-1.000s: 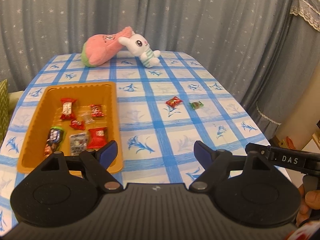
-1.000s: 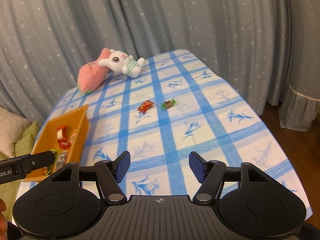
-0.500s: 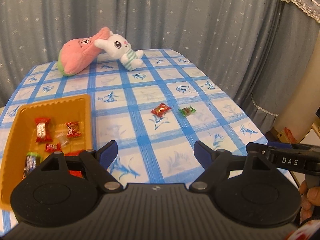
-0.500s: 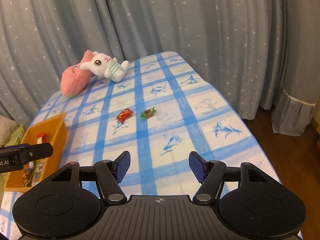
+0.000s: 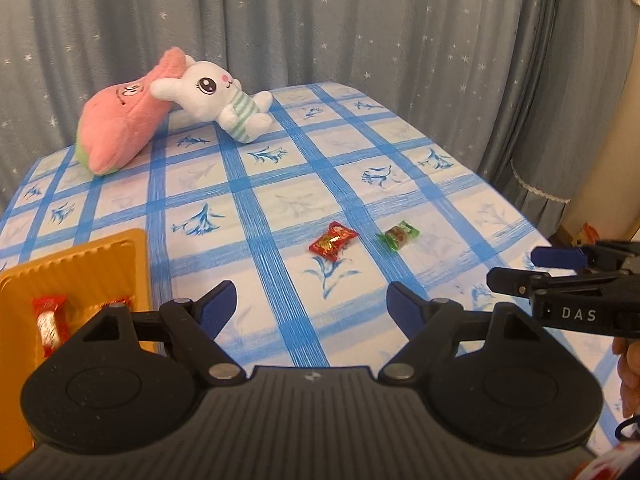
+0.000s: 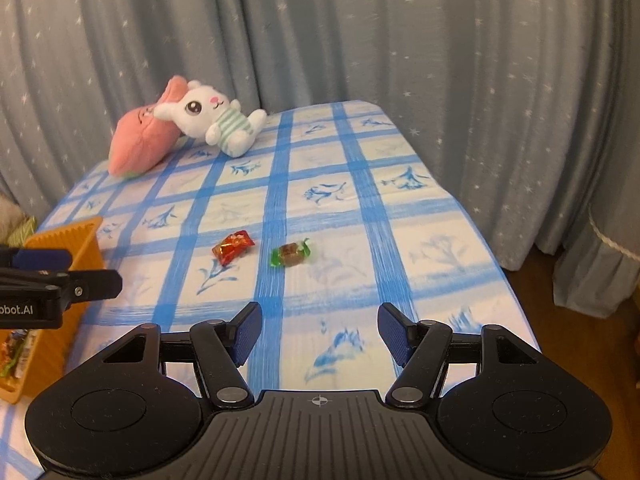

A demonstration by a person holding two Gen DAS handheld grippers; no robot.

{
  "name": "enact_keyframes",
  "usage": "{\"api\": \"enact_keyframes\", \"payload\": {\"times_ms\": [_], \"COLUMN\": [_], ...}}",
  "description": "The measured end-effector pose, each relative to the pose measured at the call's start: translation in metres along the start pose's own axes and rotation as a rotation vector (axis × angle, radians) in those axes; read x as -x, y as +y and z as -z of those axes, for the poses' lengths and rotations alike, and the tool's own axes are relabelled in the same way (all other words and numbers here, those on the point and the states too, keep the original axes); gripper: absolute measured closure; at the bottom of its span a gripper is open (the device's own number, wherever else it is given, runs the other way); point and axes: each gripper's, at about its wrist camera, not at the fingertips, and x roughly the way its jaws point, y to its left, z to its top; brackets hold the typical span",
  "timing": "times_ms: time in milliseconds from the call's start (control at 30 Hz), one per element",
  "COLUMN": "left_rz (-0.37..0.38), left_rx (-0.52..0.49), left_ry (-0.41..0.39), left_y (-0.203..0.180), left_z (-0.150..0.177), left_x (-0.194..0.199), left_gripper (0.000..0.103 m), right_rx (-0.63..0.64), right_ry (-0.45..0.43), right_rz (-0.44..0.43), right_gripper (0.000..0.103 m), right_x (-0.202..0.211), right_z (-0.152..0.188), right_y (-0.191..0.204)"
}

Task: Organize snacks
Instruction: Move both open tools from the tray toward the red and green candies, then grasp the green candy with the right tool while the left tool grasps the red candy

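Observation:
Two wrapped candies lie side by side mid-table: a red one (image 5: 333, 240) (image 6: 233, 247) and a green one (image 5: 398, 235) (image 6: 291, 253). My left gripper (image 5: 311, 308) hovers open and empty just short of the red candy. Beside it on the right, my right gripper (image 6: 319, 333) also stands open and empty, a little short of the green candy. An orange tray (image 5: 102, 254) (image 6: 78, 240) holding several wrapped snacks sits at the left edge. Each gripper shows at the edge of the other's view.
A blue-checked cloth covers the table (image 5: 280, 184). A pink plush (image 5: 118, 128) and a white rabbit plush (image 5: 218, 100) lie at the far end. Grey star-print curtains hang behind. The table's right edge drops to the floor (image 6: 568, 320). A hand (image 5: 628, 364) holds the right gripper.
Both grippers have moved right and forward, lower over the table. The two candies now sit closer and larger; the orange tray has slid toward the left edge of both views.

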Motion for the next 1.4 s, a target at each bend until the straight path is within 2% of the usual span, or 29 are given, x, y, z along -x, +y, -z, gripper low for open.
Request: {"api": "enact_keyframes", "payload": {"times_ms": [467,533,733,900,1067,1167,1200,1267,1400], "left_rz": [0.009,0.011,0.020,0.028,0.033,0.032,0.033,0.038,0.063], "left_rx": [-0.068,-0.078,-0.083,-0.072,-0.069,-0.062,-0.062,-0.066,-0.095], "left_ry": [0.035,0.040,0.050,0.055,0.058,0.058,0.057,0.055,0.055], "left_y": [0.013,0.012,0.015,0.020,0.023,0.023,0.022,0.019,0.008], "left_z": [-0.028,-0.029,-0.029,-0.029,-0.031,-0.033,-0.033,-0.035,-0.039], "left_x": [-0.063,-0.069,-0.081,-0.086,-0.092,-0.097,-0.098,-0.101,-0.110], "left_gripper": [0.023,0.023,0.023,0.023,0.023,0.023,0.023,0.024,0.029], "right_rx": [0.209,0.241,0.329,0.374,0.361,0.359,0.356,0.331,0.224], "right_ry": [0.025,0.030,0.038,0.002,-0.015,-0.014,-0.011,-0.001,-0.018], "right_rz": [-0.038,-0.035,-0.060,-0.079,-0.112,-0.141,-0.150,-0.143,-0.096], "right_gripper": [0.040,0.046,0.050,0.051,0.059,0.071,0.079,0.083,0.083], "right_x": [-0.095,-0.106,-0.129,-0.141,-0.149,-0.150,-0.150,-0.149,-0.142], "right_z": [-0.022,-0.023,-0.020,-0.024,-0.028,-0.028,-0.028,-0.030,-0.038], "right_y": [-0.002,-0.001,0.003,0.009,0.011,0.012,0.012,0.012,-0.001]}}
